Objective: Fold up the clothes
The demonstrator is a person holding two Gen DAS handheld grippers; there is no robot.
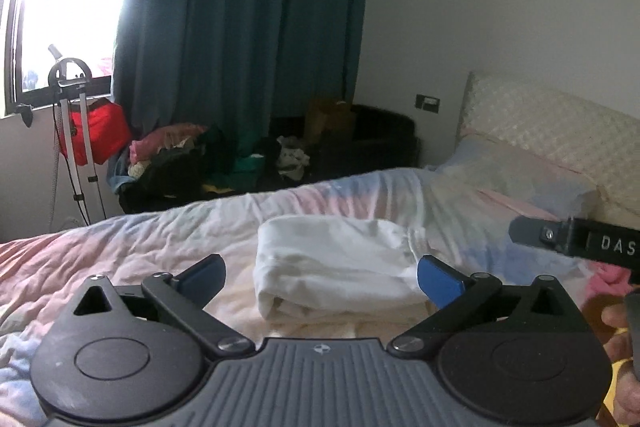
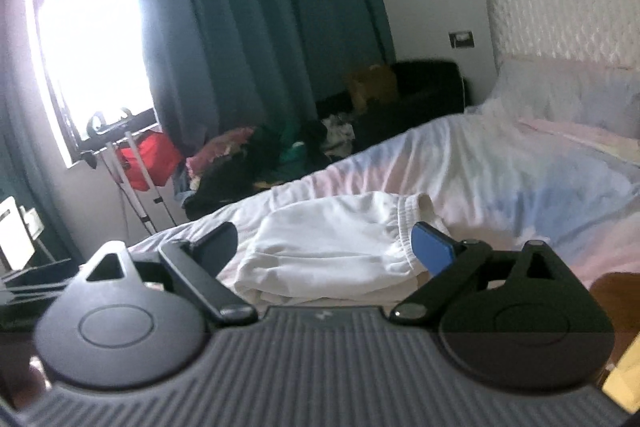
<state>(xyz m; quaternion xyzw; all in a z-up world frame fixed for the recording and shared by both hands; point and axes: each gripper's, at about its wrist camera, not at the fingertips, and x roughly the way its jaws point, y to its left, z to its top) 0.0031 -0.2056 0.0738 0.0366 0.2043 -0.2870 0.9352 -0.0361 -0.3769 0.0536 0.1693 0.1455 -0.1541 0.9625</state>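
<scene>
Both the left tool (image 1: 320,277) and right tool (image 2: 324,247) hang spread, empty. Ahead of them, white elastic-waist trousers (image 1: 332,267) lie folded on the bed (image 1: 120,251). Any further fold needs square, smoothed edges.

Soft white cloth garment (image 1: 336,263), crumpled matt cotton bedsheet (image 1: 120,247), heavy teal fabric curtain (image 1: 248,27), quilted headboard (image 1: 560,123)

White garment (image 1: 336,263), teal curtain (image 1: 248,27)

My folded garment (image 1: 336,263) lies on the bed (image 1: 120,251), pillows (image 1: 516,171) to its right, what looks like heaped clothes (image 1: 180,155) behind, curtain (image 1: 248,15) beyond them.
</scene>
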